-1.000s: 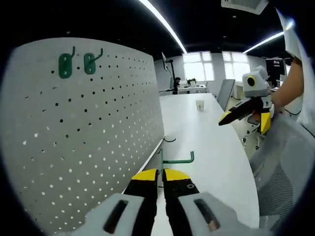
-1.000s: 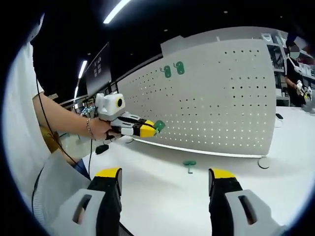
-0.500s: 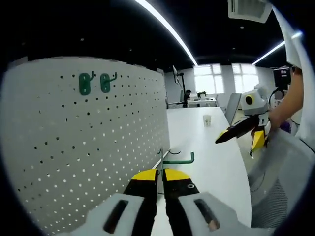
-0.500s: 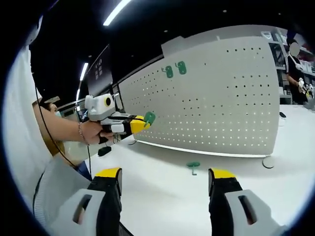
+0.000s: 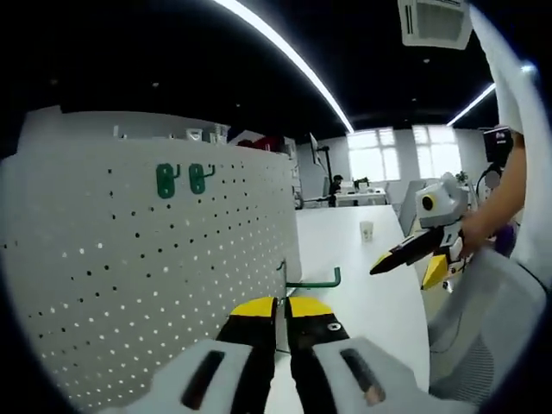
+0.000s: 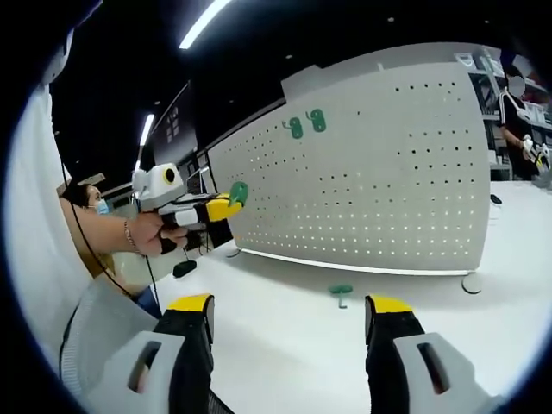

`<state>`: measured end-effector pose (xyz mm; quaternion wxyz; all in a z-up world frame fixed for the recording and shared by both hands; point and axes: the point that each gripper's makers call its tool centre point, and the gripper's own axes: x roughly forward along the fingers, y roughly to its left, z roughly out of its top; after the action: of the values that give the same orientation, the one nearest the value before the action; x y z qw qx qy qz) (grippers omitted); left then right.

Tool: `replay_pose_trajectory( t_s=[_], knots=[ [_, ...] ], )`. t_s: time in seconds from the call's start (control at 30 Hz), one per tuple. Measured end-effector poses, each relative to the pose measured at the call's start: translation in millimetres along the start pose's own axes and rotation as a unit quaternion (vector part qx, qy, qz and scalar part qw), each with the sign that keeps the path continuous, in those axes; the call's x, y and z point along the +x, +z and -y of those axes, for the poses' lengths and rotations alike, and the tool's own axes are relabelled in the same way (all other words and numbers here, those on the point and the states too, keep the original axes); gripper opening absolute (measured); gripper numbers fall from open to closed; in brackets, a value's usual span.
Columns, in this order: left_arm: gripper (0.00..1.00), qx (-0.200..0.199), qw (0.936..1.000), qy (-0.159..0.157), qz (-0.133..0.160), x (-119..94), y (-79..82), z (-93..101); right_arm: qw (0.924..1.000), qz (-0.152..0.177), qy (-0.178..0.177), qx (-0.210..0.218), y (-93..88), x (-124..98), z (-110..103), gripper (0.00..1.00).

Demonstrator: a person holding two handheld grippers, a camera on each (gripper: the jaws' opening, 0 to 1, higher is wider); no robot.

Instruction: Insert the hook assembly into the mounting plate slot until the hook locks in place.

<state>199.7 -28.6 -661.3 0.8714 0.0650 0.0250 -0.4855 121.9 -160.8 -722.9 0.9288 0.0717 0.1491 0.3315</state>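
A green hook sits pinched between the closed jaws of the left gripper, held up in the air just beside the white pegboard. The right gripper has its jaws spread wide, holding nothing, above the white table. Another green hook lies there; two more hang high on the board.

In the left gripper view, the yellow jaw tips of the left gripper covered the lower end of the green hook they pinched, so its base plate could not be made out. The pegboard ran off the view's left and bottom edges. The two mounted hooks were too small to read how they sat in the holes. In the right gripper view, the loose green hook on the table was too small to tell its shape.
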Motion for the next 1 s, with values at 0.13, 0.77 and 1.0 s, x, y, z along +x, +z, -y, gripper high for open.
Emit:
replay_pose_trajectory(
  t_s=[0.13, 0.77, 1.0],
  knots=[
    [0.04, -0.002, 0.9999, 0.008, 0.012, -8, 7.8, 2.2, 1.0, 0.002, -0.001, -0.001, 1.0, 0, 1, 0.69],
    [0.04, -0.022, 0.9981, 0.033, 0.047, -33, 20.5, 12.1, 1.0, -0.007, -0.004, 0.0, -4.7, -6, 1, 0.68],
    [0.04, -0.024, 0.998, 0.035, 0.046, -30, 18.5, 14.9, 0.9999, -0.011, -0.002, -0.005, -5.7, -4, -1, 0.67]
  ],
)
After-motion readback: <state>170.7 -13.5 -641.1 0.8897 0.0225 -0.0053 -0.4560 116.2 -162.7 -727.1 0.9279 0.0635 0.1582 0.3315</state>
